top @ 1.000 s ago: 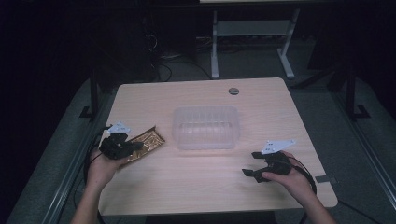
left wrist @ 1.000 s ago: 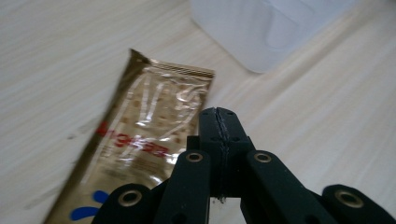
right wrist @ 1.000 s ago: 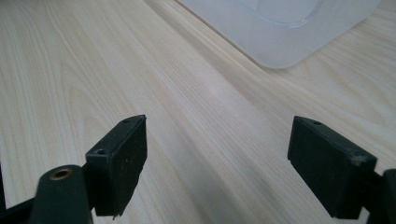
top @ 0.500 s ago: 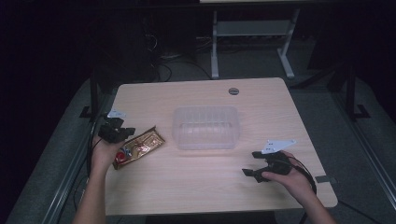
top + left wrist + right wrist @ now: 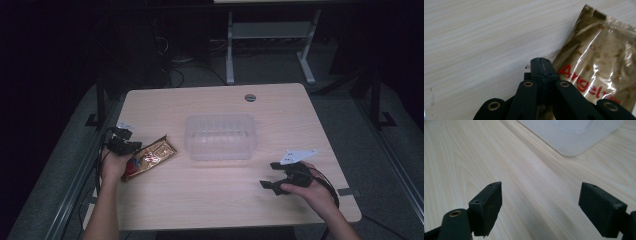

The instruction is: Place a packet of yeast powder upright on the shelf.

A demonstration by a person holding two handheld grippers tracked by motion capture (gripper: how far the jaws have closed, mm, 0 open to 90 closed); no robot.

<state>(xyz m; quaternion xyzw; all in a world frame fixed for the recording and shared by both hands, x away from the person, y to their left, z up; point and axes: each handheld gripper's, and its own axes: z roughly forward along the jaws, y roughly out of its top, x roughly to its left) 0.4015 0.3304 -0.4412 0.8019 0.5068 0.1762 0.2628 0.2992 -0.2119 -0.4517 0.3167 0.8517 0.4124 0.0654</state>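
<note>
Basically, left gripper [image 5: 541, 65] has its jaws pinched together beside the gold snack packet [image 5: 599, 57], holding nothing visible. Packet's long axis points far-right toward the clear tub [image 5: 220, 136]; right gripper [image 5: 541, 210] is wide, empty.

Right gripper [image 5: 540, 205] low over pale wood table [image 5: 474, 157] — jaws spread wide, nothing between them. Clear plastic container [image 5: 574, 135] ahead, upper right, corner rounded — well apart from the jaws.
</note>
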